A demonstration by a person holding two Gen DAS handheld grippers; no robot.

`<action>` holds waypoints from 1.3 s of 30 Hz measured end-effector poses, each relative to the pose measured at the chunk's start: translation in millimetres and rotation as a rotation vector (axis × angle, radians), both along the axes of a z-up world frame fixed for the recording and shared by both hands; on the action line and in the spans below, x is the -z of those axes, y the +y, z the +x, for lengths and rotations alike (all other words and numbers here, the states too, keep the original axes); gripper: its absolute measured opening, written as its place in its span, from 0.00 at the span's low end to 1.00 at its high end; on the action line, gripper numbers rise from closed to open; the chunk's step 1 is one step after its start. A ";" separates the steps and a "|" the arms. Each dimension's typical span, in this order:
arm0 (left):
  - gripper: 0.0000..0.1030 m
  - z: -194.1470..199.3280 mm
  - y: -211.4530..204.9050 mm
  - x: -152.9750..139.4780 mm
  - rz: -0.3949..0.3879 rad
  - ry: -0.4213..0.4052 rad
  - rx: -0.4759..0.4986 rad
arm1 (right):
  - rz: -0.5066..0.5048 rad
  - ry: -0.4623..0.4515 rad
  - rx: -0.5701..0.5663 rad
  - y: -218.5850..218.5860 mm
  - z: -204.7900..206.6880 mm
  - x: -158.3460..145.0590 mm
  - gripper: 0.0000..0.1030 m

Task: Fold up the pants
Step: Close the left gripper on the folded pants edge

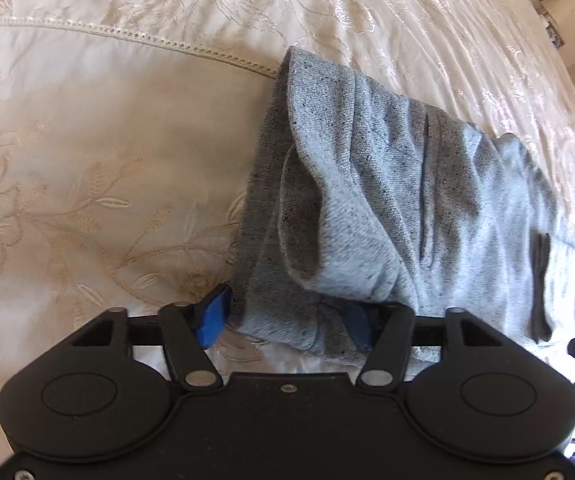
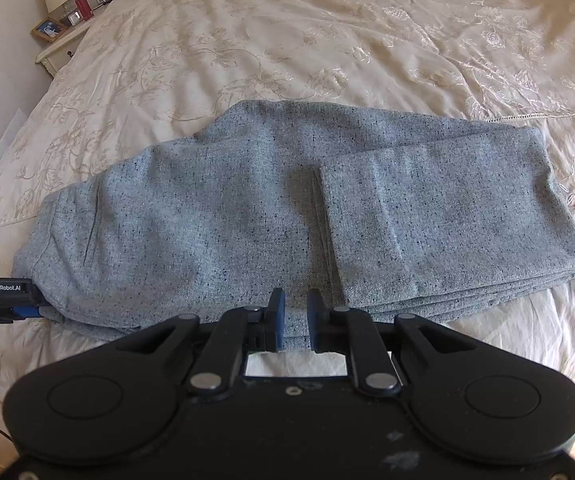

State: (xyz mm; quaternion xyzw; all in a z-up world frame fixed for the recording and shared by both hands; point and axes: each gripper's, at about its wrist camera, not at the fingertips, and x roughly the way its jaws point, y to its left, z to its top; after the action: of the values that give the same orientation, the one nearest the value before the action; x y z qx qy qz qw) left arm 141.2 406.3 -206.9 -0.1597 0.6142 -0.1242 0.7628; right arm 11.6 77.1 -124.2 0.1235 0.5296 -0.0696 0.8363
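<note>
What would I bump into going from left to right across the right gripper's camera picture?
Left gripper → gray pants → folded-over pant leg → cream bedspread.

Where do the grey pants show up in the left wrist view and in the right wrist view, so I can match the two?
Left wrist view: the grey pants fill the centre and right, their near end bunched between the left gripper fingers.
Right wrist view: the pants lie folded across the middle, just ahead of the right gripper.
Shared landmark: the cream embroidered bedspread beneath them.
</note>
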 end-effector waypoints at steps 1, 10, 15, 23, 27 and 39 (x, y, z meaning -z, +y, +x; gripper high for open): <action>0.84 0.6 0.7 1.9 -0.039 0.010 0.007 | 0.000 0.004 0.000 -0.2 0.1 0.7 0.15; 0.98 -6.6 -35.1 3.3 0.056 -0.029 0.127 | -0.004 0.012 0.004 0.0 1.9 1.6 0.15; 0.97 -10.8 -28.0 0.4 0.005 -0.029 0.001 | -0.005 0.008 0.008 -0.7 2.7 -0.2 0.15; 0.93 -39.6 -12.4 0.7 -0.066 -0.048 -0.120 | -0.002 0.022 0.002 1.3 5.7 2.9 0.15; 0.76 -35.4 10.5 10.3 -0.195 -0.021 -0.304 | 0.000 0.018 -0.020 5.6 9.0 3.0 0.15; 0.33 -23.2 -3.5 -19.8 -0.197 -0.104 -0.200 | -0.020 -0.008 -0.009 -5.3 22.1 9.7 0.15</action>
State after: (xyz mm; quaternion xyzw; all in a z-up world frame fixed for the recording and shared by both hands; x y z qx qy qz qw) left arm 118.0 402.8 -187.1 -0.2875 0.5395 -0.1153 0.7829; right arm 33.7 71.8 -134.0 0.1129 0.5262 -0.0708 0.8399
